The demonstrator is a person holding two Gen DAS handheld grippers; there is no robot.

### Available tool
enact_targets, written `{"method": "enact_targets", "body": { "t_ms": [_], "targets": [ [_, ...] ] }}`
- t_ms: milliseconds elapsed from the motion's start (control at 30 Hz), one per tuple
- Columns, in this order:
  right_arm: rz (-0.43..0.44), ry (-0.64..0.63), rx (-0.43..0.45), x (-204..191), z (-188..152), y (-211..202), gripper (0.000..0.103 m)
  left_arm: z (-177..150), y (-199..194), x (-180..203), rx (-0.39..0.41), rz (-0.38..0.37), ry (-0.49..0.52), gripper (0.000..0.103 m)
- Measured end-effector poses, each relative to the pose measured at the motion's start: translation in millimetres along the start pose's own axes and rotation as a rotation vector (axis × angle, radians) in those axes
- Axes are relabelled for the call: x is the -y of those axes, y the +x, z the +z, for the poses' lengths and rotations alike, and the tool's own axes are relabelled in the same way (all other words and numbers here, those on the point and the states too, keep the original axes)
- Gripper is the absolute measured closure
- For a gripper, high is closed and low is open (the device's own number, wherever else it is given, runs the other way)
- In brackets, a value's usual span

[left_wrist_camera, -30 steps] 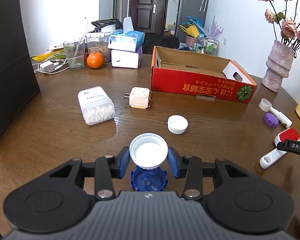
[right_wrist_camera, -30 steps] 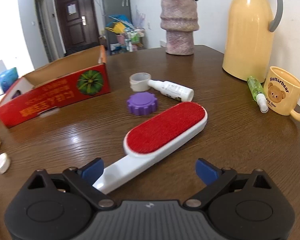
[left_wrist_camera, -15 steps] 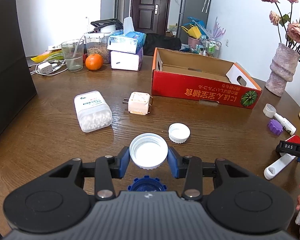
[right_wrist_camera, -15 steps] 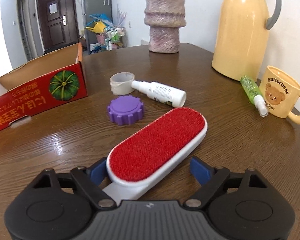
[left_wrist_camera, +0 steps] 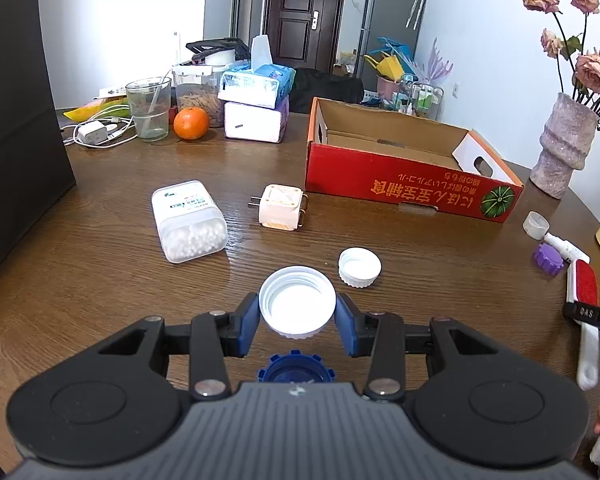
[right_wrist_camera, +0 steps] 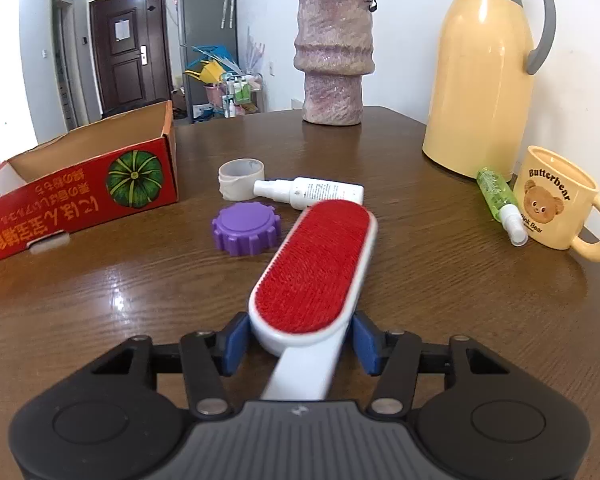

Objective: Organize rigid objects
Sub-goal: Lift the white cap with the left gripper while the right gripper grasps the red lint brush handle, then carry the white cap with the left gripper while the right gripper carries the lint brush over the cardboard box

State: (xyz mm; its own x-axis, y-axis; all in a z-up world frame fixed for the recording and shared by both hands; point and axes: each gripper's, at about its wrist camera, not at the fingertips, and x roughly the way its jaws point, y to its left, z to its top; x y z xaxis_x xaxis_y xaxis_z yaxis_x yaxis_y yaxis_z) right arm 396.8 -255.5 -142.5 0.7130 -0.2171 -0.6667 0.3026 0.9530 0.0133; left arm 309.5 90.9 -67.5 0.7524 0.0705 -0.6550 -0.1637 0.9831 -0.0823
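Already the left gripper point(left_wrist_camera: 297, 322) clenched the white lid point(left_wrist_camera: 297, 301) above the table point(left_wrist_camera: 100, 280), while the right gripper's point(right_wrist_camera: 300, 344) fingers had just been closing on the lint brush's point(right_wrist_camera: 314, 272) near end; gripped there, its long head could sag or twist free. Farther off lay one blue cap point(left_wrist_camera: 296, 368), one second white lid point(left_wrist_camera: 359, 267), one purple cap point(right_wrist_camera: 246, 229), two spray bottles, then one red box point(left_wrist_camera: 408, 164).

cap point(right_wrist_camera: 246, 229) left of brush point(right_wrist_camera: 314, 276), spray bottle point(right_wrist_camera: 308, 191) behind, box point(right_wrist_camera: 76, 192) far left

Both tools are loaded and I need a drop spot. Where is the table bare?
Bare wood lies between the black panel and the cotton swab box, and in front of the red carton. It is crowded around the purple cap, spray bottle and mug.
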Motion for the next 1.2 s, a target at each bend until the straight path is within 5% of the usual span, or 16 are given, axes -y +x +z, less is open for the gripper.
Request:
{"method": "enact_targets", "body": {
  "t_ms": [533, 1200],
  "targets": [
    [0.142, 0.0, 0.128, 19.3, -11.1, -60.4, 0.051, 10.3, -5.5, 16.0, 0.027, -0.026, 0.0, 0.062],
    [0.347, -0.078, 0.292, -44.6, 31.3, -92.9, 0.051, 69.9, 10.4, 70.3, 0.138, -0.057, 0.02, 0.062]
  ]
}}
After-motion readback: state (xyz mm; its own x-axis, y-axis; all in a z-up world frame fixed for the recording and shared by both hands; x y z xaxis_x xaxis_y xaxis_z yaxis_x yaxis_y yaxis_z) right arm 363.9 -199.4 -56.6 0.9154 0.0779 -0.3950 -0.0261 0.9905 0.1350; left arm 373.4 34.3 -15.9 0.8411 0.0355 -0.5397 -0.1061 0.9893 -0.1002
